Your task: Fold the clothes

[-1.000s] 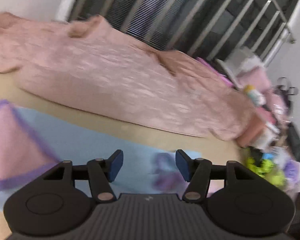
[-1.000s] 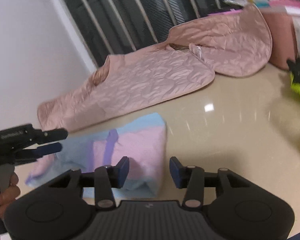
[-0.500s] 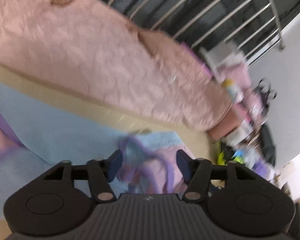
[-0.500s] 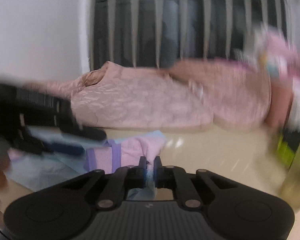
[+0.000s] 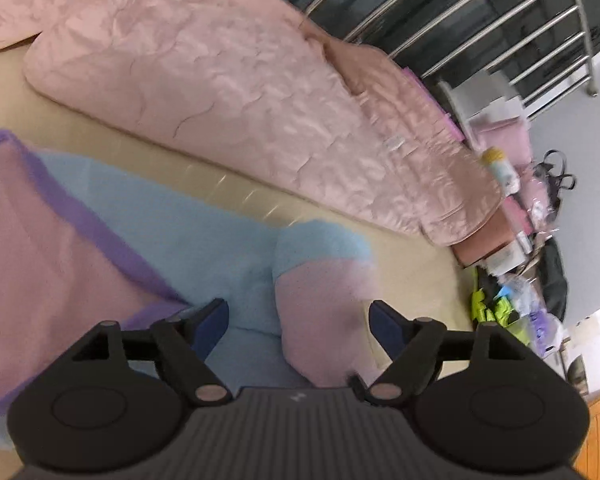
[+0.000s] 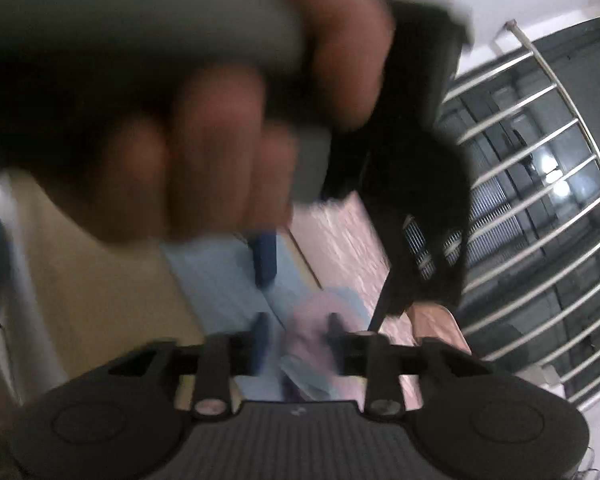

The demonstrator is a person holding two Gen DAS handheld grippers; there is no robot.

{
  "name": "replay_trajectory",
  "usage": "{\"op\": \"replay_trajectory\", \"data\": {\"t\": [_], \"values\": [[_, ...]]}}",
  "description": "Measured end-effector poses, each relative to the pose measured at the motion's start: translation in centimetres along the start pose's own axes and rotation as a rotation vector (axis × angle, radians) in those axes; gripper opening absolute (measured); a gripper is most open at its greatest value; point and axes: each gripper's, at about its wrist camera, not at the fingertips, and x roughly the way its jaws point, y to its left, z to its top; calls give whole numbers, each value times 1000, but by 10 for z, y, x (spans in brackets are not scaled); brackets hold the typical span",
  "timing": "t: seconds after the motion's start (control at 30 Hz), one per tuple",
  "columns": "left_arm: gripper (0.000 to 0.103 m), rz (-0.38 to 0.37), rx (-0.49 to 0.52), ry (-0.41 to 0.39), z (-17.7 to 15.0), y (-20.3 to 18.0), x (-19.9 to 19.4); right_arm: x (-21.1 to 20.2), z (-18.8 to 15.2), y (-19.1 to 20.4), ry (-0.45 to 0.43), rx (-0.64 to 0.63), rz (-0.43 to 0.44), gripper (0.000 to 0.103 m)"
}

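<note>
Both my grippers are opening: left gripper (image 5: 298,322) straddles the fleece garment's (image 5: 188,236) folded pink corner (image 5: 320,300), right gripper (image 6: 296,338) blurred around cloth, grip unclear; next, pinch and fold over.

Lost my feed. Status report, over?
Left gripper opening, astride the garment fold. Right gripper opening, cloth between, blurred. Hand blocks right view.
</note>
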Motion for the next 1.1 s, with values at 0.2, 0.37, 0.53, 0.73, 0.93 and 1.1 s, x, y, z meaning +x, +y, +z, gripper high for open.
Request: {"op": "replay_trajectory", "data": {"t": [0.2,0.37,0.53,0.73,0.93,1.1], "values": [[11,-47,-35,-16,2,3,1,-28,-27,-46,-48,279,25,40],[7,-67,-41,-47,-3,-3,-10,-4,-55,-68,38,365,64,39],[4,-24,-59,-57,-3,1,-14,6,-66,-71,34,473,90,39],[2,-13,-41,-72,-3,-5,-14,11,-68,-66,61,414,79,13],[2,38,-14,-94,-6,-9,-17,1,-52,-61,46,181,-26,9],[5,129,34,-121,-12,-12,-28,6,-54,-22,58,-56,-14,9]]}}
